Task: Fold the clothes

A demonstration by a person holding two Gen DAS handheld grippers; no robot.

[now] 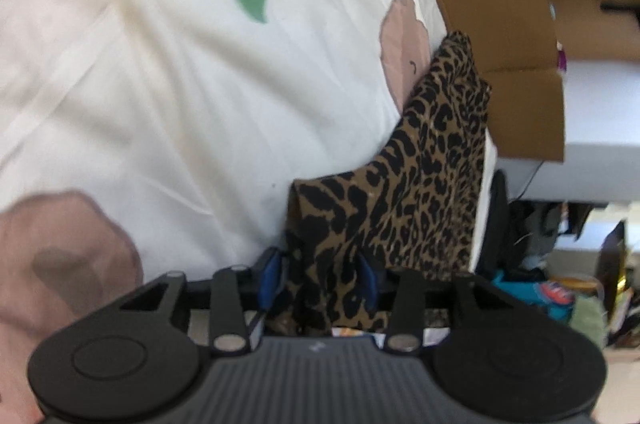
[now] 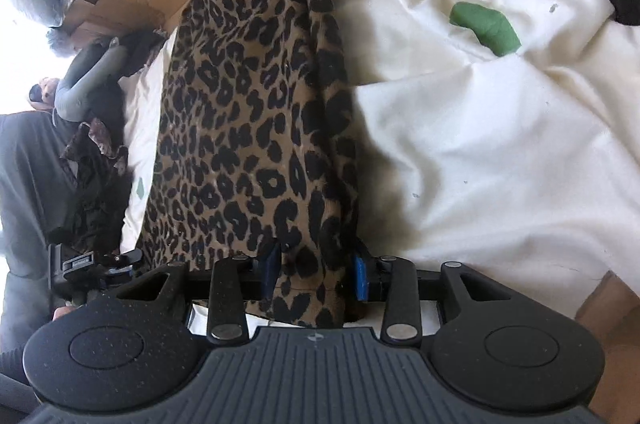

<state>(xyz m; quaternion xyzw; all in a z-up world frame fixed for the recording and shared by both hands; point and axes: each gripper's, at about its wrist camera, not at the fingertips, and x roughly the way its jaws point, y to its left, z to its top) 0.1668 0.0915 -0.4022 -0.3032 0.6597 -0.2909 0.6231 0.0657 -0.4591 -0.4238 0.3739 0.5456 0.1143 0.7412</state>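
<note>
The left gripper (image 1: 322, 280) has its blue pads (image 1: 267, 278) standing part-way apart with a bunched corner of the leopard cloth (image 1: 420, 159) hanging between them; the fabric fills the gap loosely, and I can't see either pad actually pinching it. The right gripper (image 2: 316, 270) looks much the same: pads (image 2: 361, 278) apart, the cloth's other end draped through the gap and spilling toward the handle, more resting there than clamped.

The step in hand looks like setting the cloth down along the bed's edge and letting go. To do it well, I'd say both jaws should open clear of the fabric before backing away, so no fold snags on a pad and drags out of line. The two ends should be freed together and the grippers drawn straight back, since thin cloth like this will follow whatever tugs it.

The cloth is a light, limp fabric, tan with black spots, gathered into a long narrow band with soft lengthwise folds. It lies on the white duvet (image 1: 160, 83), close to the bed's edge, running from the grippers toward the cardboard box (image 1: 500, 23) at the far end, where its tip bunches into a small knot. It is not flat yet; one side rides higher than the other.

The duvet carries green (image 2: 486, 25) and pink (image 1: 400, 39) patches, well apart from the cloth except the pink one just beside its far end.
</note>
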